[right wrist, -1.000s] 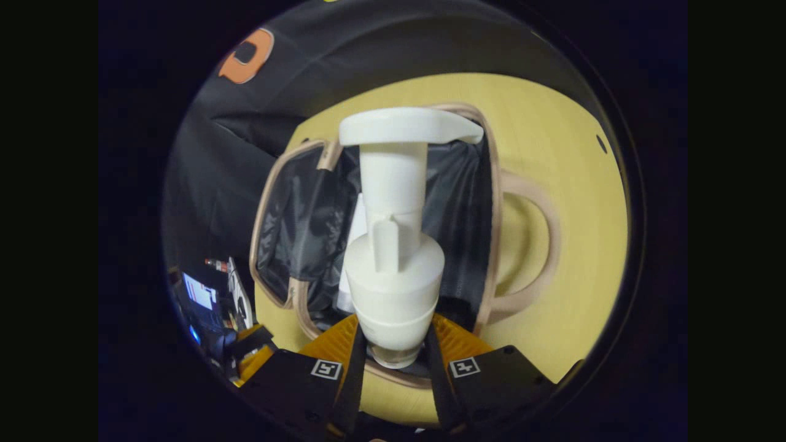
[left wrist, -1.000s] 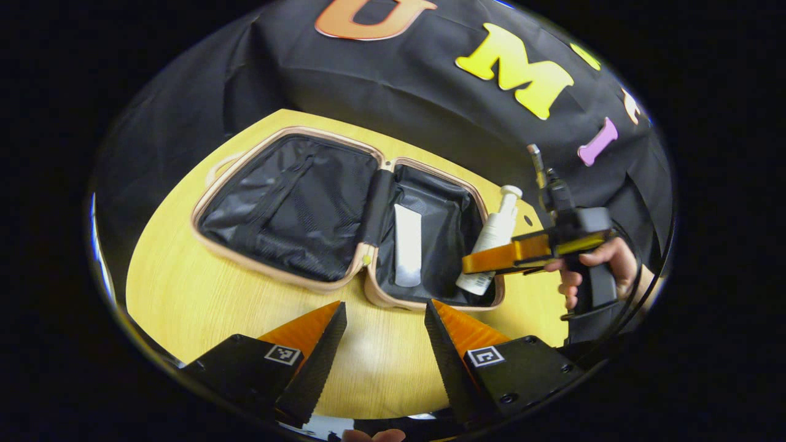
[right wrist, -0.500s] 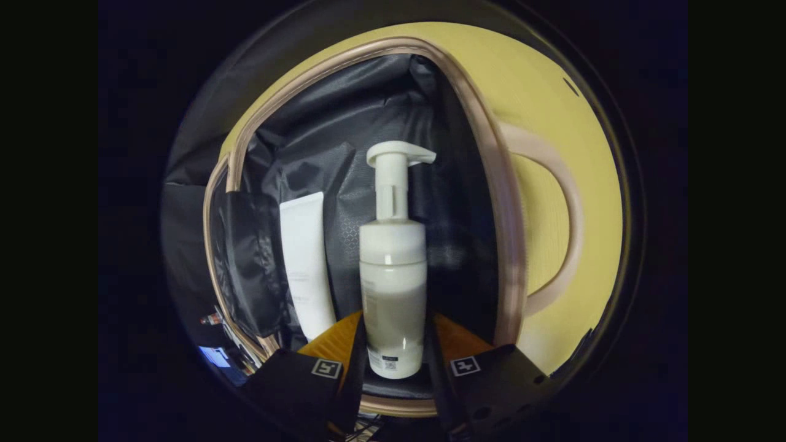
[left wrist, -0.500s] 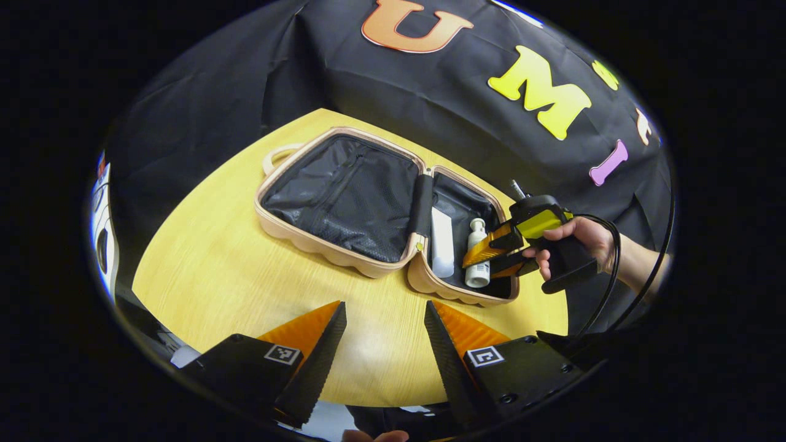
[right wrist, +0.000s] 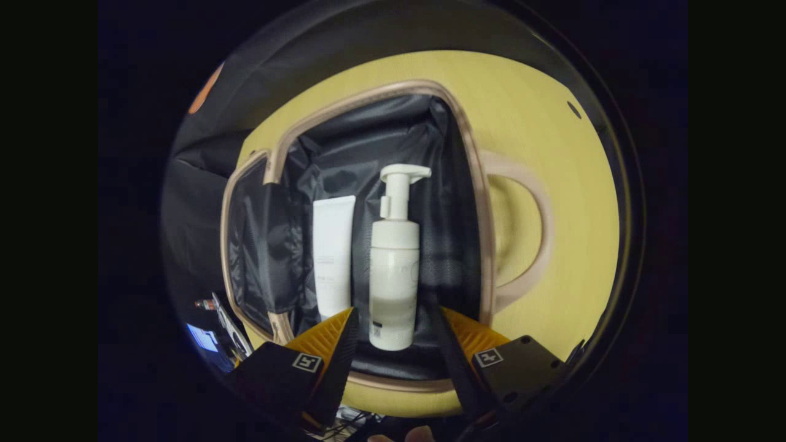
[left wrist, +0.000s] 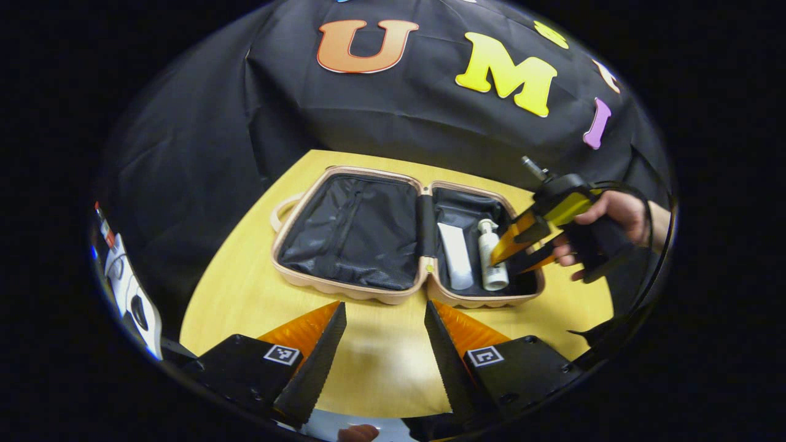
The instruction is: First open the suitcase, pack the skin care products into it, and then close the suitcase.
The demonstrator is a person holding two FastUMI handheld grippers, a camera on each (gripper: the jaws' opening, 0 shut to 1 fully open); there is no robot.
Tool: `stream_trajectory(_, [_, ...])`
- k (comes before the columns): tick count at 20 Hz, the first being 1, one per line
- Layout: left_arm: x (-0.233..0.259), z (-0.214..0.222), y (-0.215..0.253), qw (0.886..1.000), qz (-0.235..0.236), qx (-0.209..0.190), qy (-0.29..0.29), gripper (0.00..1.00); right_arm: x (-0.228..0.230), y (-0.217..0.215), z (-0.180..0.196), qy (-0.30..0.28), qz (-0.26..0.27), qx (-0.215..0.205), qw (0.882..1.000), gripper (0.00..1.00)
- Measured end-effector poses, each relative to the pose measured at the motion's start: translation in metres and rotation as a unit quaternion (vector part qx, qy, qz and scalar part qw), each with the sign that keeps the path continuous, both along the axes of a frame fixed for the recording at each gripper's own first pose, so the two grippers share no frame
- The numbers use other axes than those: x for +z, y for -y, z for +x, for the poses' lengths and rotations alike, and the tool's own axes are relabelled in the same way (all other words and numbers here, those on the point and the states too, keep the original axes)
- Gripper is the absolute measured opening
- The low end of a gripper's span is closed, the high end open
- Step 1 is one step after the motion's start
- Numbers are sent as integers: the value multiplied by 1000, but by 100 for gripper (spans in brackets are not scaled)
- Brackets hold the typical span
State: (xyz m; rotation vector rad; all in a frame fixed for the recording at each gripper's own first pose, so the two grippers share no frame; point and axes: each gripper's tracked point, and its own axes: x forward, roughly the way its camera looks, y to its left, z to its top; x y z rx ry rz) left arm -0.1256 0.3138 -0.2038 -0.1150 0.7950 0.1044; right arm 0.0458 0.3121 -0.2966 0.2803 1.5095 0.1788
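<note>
Two skin care products lie side by side in the right-hand half of the open suitcase (left wrist: 408,294): a white tube (left wrist: 455,264) nearer the hinge and a white pump bottle (left wrist: 492,258) just beside it, toward the outer wall. In the left gripper view the suitcase sits flat on the yellow wooden surface (left wrist: 245,294), both halves spread, dark lining facing up, with a beige carry handle (left wrist: 281,212) showing at the left half's far edge. That left half holds nothing visible but its mesh lining.

In the same view the right hand-held gripper (left wrist: 522,248) hangs over the right edge of the case, held by a hand (left wrist: 605,218), its fingers spread apart on either side of the bottle's lower end without touching it. In the right gripper view the same fingers stand well apart, framing the base of the pump bottle (right wrist: 393,270), which lies flat with its pump head pointing away; the tube (right wrist: 333,255) lies parallel to it on the left, and the second carry handle (right wrist: 534,239) curves out over the surface on the right.

The left hand-held gripper (left wrist: 384,344) hovers above bare surface in front of the suitcase, fingers spread wide and gripping nothing.
</note>
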Motion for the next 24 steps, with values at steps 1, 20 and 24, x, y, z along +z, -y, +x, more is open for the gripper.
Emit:
stream_trajectory(1, [-3,0,-13,1000,27,3,0,84,11,6,-3,17,5,9,1000,66])
stream_trajectory(20, [-35,91,-192,896,-378,147,180,96,139,77,-54,295,111,77,946,72])
stream_trajectory(24, [-59,123,-209,865,-436,173,178,95,149,80,-52,310,92,83,943,72])
